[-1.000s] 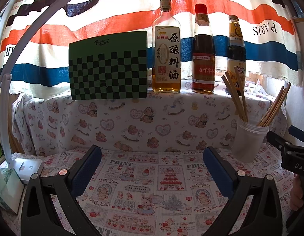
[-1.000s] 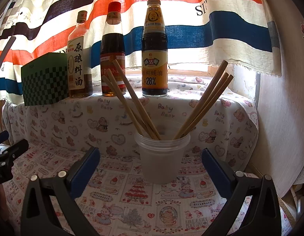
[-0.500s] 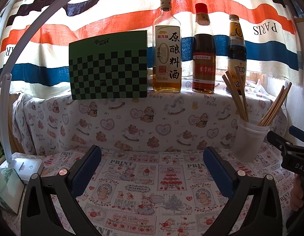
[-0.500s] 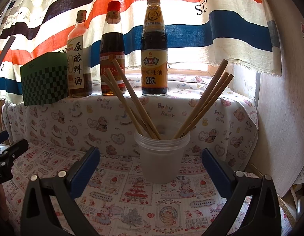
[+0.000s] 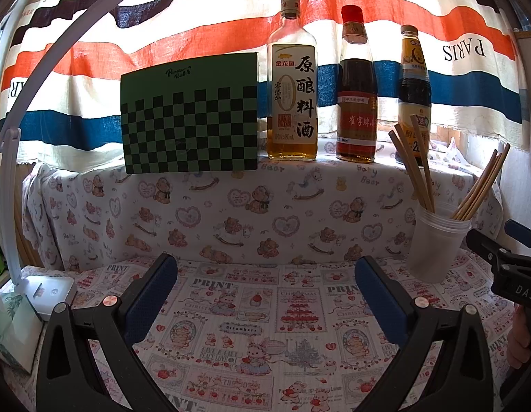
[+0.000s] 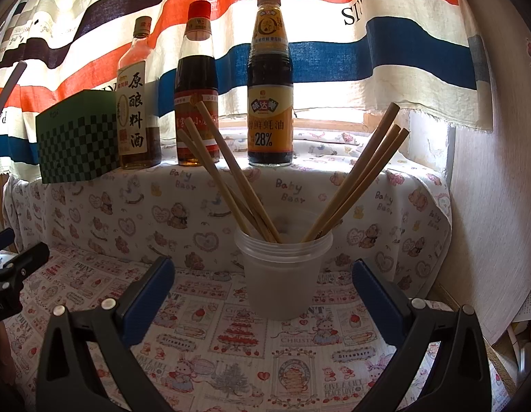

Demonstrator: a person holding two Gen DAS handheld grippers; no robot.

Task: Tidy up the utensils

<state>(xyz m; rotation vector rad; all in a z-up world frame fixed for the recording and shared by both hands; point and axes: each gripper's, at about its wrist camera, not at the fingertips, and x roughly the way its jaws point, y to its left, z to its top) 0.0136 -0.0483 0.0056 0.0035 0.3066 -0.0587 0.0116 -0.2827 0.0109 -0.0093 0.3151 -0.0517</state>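
The bench (image 5: 265, 329) was covered with a white cloth printed with cakes, rabbits, strawberries and words such as "PRINT". A translucent plastic cup (image 6: 282, 278) stood upright on it near the right rear corner, holding wooden chopsticks (image 6: 231, 178) that leaned in two splayed groups. At the far left, the white base of a lamp (image 5: 47, 290) rested on the cloth. Behind the bench rose a ledge (image 5: 231, 206) draped in bear-and-heart fabric. On top of it stood a green checkered box (image 5: 190, 116) and, to its right, three bottles in a row: a pale amber one (image 5: 293, 92), a dark red-capped one (image 5: 356, 96) and a dark one with a yellow label (image 6: 270, 92).
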